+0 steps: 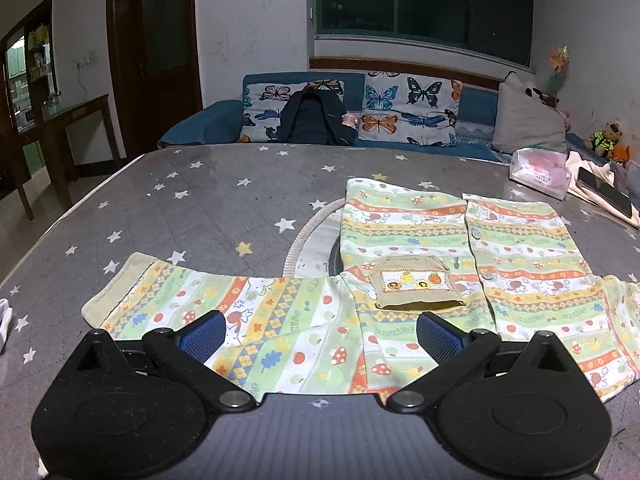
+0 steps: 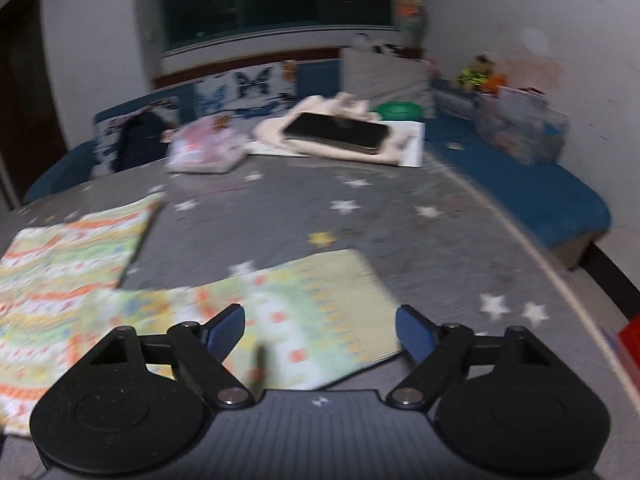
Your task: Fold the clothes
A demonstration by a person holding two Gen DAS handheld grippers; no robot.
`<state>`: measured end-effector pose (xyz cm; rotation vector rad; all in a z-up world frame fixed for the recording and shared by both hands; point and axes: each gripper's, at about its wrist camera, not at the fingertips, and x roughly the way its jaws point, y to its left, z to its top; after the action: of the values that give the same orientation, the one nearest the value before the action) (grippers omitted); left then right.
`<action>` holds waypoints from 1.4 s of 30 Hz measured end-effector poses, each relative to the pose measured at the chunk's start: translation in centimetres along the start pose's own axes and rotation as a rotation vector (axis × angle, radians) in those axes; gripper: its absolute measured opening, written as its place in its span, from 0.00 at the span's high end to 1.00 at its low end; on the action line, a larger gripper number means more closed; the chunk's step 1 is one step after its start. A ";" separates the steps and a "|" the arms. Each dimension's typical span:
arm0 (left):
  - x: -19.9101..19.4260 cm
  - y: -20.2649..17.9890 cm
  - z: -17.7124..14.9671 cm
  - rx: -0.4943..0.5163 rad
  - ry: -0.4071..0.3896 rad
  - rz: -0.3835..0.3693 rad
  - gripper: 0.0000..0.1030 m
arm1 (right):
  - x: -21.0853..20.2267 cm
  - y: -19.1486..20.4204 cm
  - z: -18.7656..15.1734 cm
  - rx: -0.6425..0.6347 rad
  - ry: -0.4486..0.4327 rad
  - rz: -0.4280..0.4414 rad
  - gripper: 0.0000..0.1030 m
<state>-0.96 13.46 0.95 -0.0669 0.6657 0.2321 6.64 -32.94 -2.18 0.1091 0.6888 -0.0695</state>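
A small patterned child's shirt (image 1: 404, 248) in green, orange and white stripes lies flat and face up on the grey star-print table cover (image 1: 200, 208). It has a tan chest pocket (image 1: 416, 284) and a buttoned front. Its left sleeve (image 1: 192, 312) stretches out to the left. My left gripper (image 1: 320, 334) is open, low over the sleeve near the shoulder, with nothing between the blue pads. In the blurred right wrist view, my right gripper (image 2: 320, 334) is open above the other sleeve (image 2: 304, 312), whose cuff points right. The pads do not press the cloth.
At the back right of the table lie a tissue pack (image 1: 540, 174) and a dark phone (image 2: 336, 132) on cream cloth. A blue sofa (image 1: 224, 120) with butterfly cushions and a dark jacket stands behind. A white cloth edge (image 1: 5, 320) shows at far left.
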 end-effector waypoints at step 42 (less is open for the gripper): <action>-0.1 0.7 -1.4 -0.038 0.020 -0.043 0.00 | -5.6 16.5 6.9 -0.053 -0.037 0.575 0.93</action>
<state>-2.11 13.96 -0.10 -0.1202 0.6788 0.2031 8.29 -17.29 7.95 0.2501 0.6007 0.4971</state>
